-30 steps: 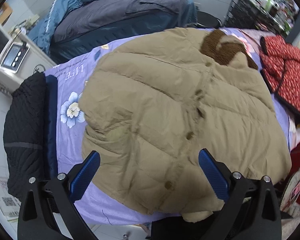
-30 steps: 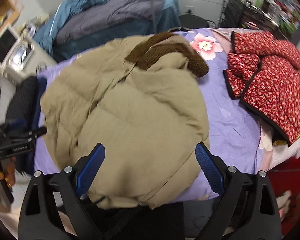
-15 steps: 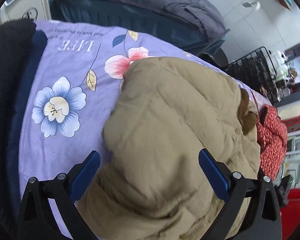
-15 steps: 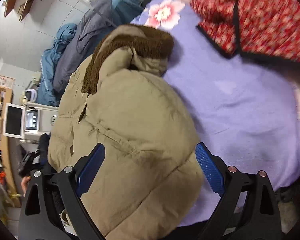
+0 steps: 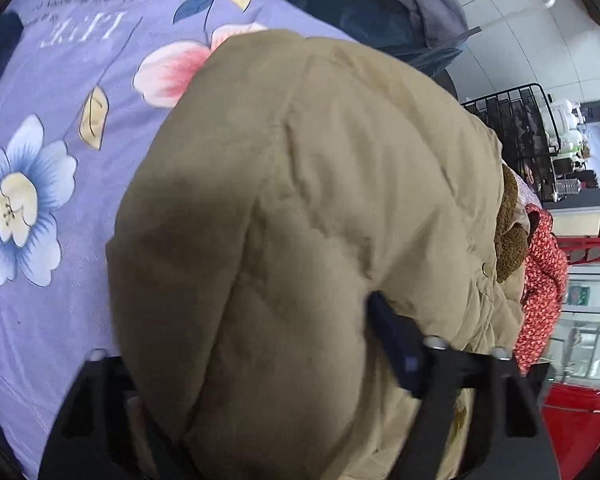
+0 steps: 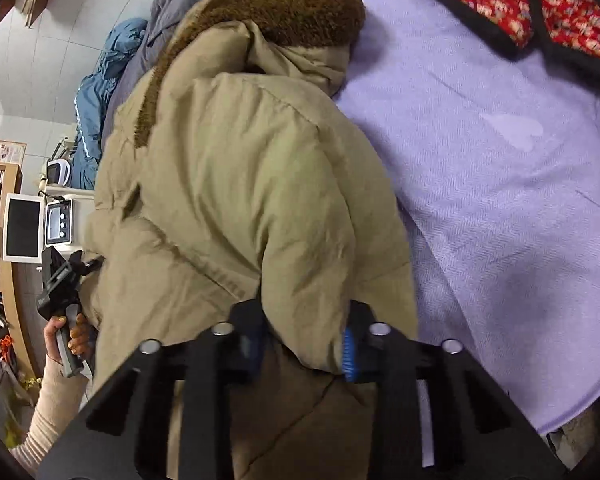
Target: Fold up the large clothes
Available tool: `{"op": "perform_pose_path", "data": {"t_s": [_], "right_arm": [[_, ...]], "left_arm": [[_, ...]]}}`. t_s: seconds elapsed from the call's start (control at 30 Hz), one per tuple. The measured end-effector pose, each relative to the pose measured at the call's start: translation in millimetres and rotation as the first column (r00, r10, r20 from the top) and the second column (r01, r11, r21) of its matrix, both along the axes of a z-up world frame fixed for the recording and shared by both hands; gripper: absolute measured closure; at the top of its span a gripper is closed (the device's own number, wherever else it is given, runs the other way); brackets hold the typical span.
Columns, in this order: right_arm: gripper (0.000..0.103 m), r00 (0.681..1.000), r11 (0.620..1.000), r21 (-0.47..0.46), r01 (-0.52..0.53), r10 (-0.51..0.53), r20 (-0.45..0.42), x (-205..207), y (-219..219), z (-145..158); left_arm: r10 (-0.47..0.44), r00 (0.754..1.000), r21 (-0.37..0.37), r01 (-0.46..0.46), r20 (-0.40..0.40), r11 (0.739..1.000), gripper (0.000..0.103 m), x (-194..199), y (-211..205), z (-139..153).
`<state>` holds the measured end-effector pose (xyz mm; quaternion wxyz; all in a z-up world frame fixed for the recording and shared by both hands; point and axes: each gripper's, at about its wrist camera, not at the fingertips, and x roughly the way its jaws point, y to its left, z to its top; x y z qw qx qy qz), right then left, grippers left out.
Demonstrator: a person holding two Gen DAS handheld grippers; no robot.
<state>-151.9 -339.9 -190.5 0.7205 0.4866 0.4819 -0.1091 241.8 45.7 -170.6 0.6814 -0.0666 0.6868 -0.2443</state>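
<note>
Our right gripper (image 6: 304,344) has just been closing, and its 2 blue pads now pinch a fold of the tan puffer jacket (image 6: 236,184) at its near hem, the fabric bunched tight between them. Our left gripper (image 5: 252,364) has also just been closing; a thick bulge of the same jacket fills the gap between its jaws, the right finger (image 5: 396,344) presses into the padding, and the other finger is mostly hidden behind the cloth, so we cannot tell for sure that the grip is firm on both sides. From the right wrist view we also see the left hand (image 6: 70,334) gripping its tool's handle at the jacket's far side edge, a cream sleeve (image 6: 48,404) running down from it. The jacket lies heaped on the purple flowered sheet (image 5: 48,264), its brown fleece collar (image 6: 284,20) at the far end. Beyond the collar side a red floral garment (image 6: 540,8) rests on the sheet, apart from the jacket. Dark grey and blue bedding (image 6: 112,92) is piled behind.
</note>
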Motion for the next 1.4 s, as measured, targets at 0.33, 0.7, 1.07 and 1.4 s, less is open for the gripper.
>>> {"op": "perform_pose_path", "data": {"t_s": [0.33,0.7,1.07,1.4], "right_arm": [[0.089,0.943,0.906,-0.365,-0.215,0.290,0.164,41.0,5.8,187.5],[0.090,0.725,0.541,-0.782,-0.309,0.666,0.174,103.5,50.6,391.7],[0.029,0.928,0.844,-0.385,-0.372,0.349,-0.131,157.6,-30.4,144.8],[0.023,0.963,0.708,-0.672,-0.218,0.268,-0.030,63.7,36.3,130.6]], "left_arm": [[-0.049,0.962,-0.160,0.094,0.270,0.983,0.089,-62.3,-9.2,121.1],[-0.025,0.667,-0.115,0.166,0.745,0.979,0.092,-198.3,0.4,328.5],[0.023,0.966,0.171,-0.069,0.259,0.983,0.022,-162.6,-6.3,94.4],[0.509,0.823,-0.077,-0.507,0.253,0.859,0.006,-169.1,180.6,109.5]]}}
